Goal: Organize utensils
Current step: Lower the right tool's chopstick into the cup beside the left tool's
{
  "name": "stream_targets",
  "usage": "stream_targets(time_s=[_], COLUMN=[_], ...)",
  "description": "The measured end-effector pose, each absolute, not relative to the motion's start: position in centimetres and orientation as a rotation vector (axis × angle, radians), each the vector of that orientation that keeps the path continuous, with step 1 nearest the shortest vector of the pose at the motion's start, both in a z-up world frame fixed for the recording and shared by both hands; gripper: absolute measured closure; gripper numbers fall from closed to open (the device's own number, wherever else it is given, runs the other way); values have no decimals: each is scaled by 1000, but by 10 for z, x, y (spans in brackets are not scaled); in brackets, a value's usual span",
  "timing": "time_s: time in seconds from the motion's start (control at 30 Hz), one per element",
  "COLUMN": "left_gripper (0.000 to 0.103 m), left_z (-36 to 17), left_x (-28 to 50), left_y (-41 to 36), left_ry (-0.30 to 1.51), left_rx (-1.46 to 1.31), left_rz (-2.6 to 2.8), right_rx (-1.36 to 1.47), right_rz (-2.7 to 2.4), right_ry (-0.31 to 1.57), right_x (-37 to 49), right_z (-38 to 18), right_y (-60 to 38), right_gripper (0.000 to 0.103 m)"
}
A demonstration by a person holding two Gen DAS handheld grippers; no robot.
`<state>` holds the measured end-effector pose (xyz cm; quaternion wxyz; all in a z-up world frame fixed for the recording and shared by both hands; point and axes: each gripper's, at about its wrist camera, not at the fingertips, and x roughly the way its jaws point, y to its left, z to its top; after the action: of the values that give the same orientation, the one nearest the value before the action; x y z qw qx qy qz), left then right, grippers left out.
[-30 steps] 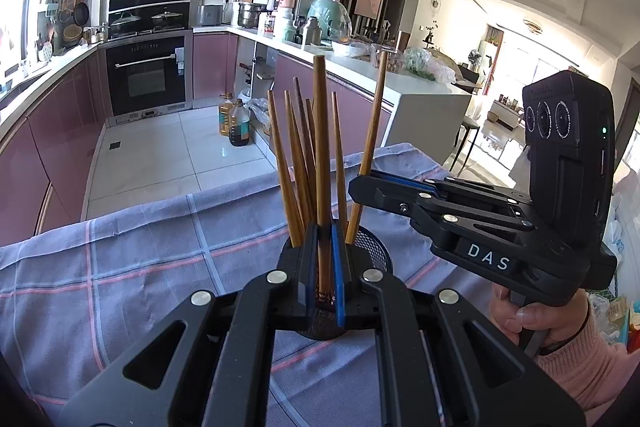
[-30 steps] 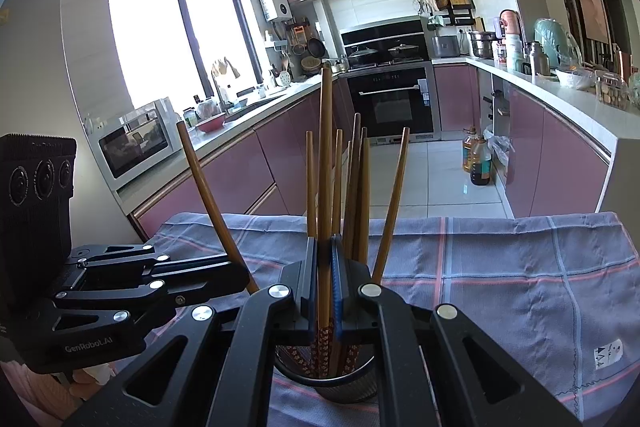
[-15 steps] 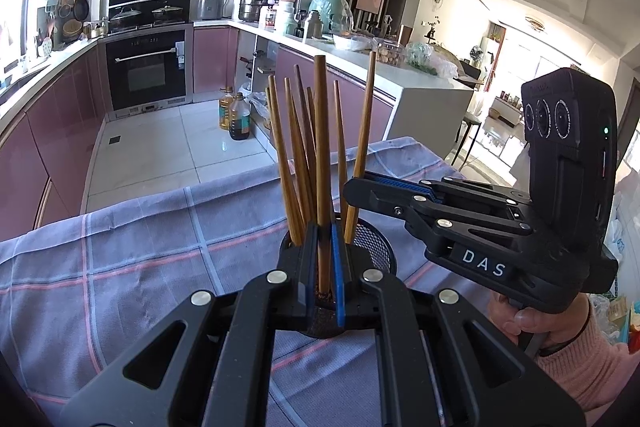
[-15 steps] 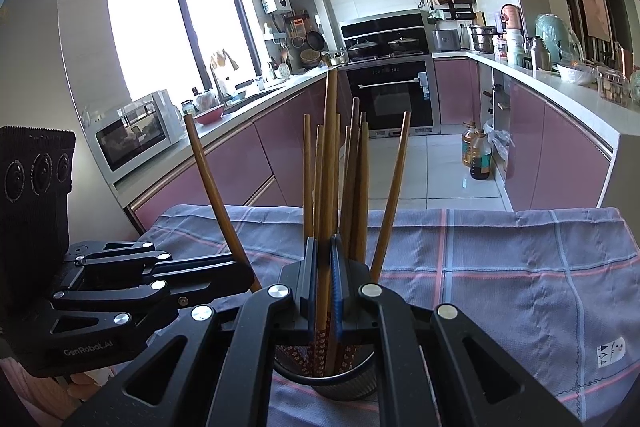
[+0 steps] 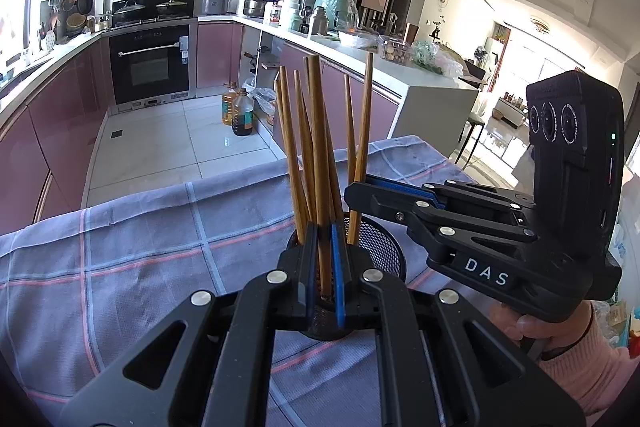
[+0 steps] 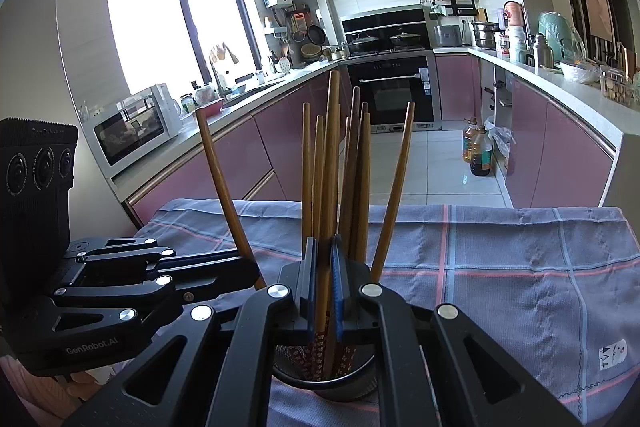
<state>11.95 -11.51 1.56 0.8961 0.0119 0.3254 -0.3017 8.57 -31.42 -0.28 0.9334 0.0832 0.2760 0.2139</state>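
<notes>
A black mesh cup [image 5: 380, 247] stands on the checked cloth and holds several wooden chopsticks [image 5: 296, 151]. My left gripper [image 5: 325, 279] is shut on one upright chopstick [image 5: 320, 163] whose lower end is down in the cup. My right gripper [image 6: 325, 291] is shut on another upright chopstick [image 6: 331, 163] over the same cup [image 6: 352, 383]. Each gripper shows in the other's view, the right one [image 5: 480, 227] to the right of the cup, the left one [image 6: 120, 291] to its left.
A grey-blue checked cloth [image 6: 500, 267] covers the table. Beyond the table edge lie the tiled kitchen floor, pink cabinets [image 6: 560, 155], an oven [image 5: 150, 67] and oil bottles [image 5: 240, 113].
Both grippers have sunk a little, each carrying its chopstick further down into the cup. The leaning chopstick on the right of the left view now stands more upright.
</notes>
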Motion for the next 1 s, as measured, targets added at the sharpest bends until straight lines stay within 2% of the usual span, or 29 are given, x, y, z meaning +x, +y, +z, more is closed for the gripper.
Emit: stream_targets(time_s=[1.0], left_gripper=[95], left_z=[7], left_x=[146], left_y=[-116], left_ry=[708], left_rx=[3], left_rz=[-585], right_rx=[172], right_rz=[441], right_ry=[592], right_x=[96], right_z=[-13], right_y=[-316], right_gripper=[97])
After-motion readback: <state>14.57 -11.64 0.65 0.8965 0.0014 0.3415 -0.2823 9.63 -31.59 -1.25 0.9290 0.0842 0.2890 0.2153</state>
